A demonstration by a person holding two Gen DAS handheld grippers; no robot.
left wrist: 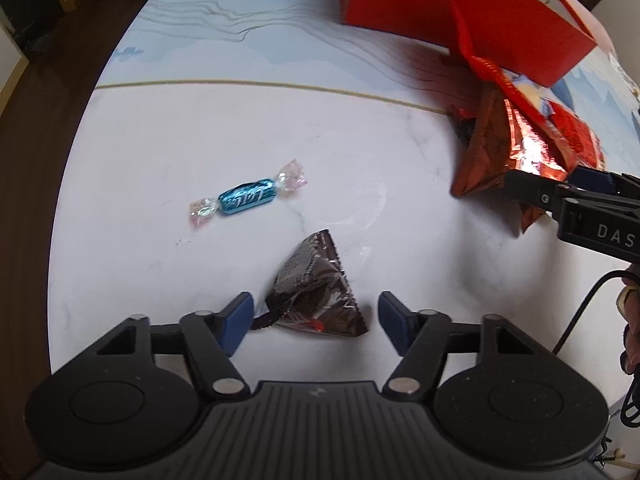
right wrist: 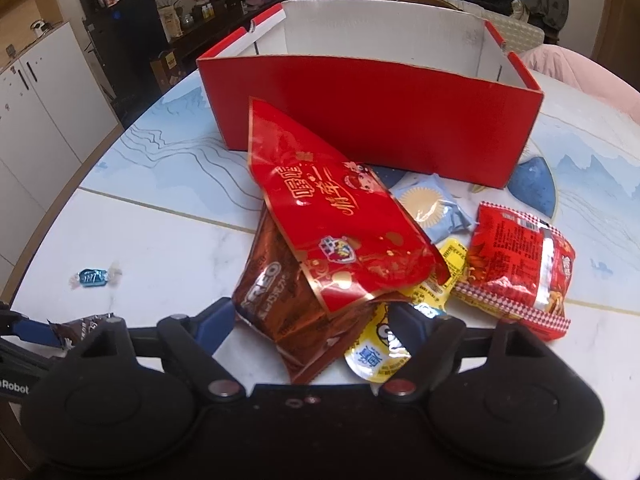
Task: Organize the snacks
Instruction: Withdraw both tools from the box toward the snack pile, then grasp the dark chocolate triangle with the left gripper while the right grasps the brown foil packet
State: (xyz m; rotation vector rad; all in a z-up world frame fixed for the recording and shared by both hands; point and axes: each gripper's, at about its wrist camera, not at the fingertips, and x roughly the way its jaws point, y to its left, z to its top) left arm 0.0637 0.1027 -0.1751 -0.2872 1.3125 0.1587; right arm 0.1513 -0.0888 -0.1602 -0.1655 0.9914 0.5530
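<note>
Left gripper [left wrist: 316,320] agape, straddling dark packet [left wrist: 316,300], lower centre, ungripped; right gripper [right wrist: 312,320] agape around brown bag [right wrist: 296,304], for boxing.

Dark brown triangular packet [left wrist: 316,300] and blue twist-wrapped candy [left wrist: 247,199] lie apart on the marble; remaining snack packets [right wrist: 348,240] overlap before the open red box [right wrist: 372,120].

A red foil bag [right wrist: 336,216] covers much of the brown cookie pack [right wrist: 288,312] and the yellow pouch [right wrist: 380,352] beneath it, while the red box [left wrist: 460,4] runs off the left wrist view's top edge.
</note>
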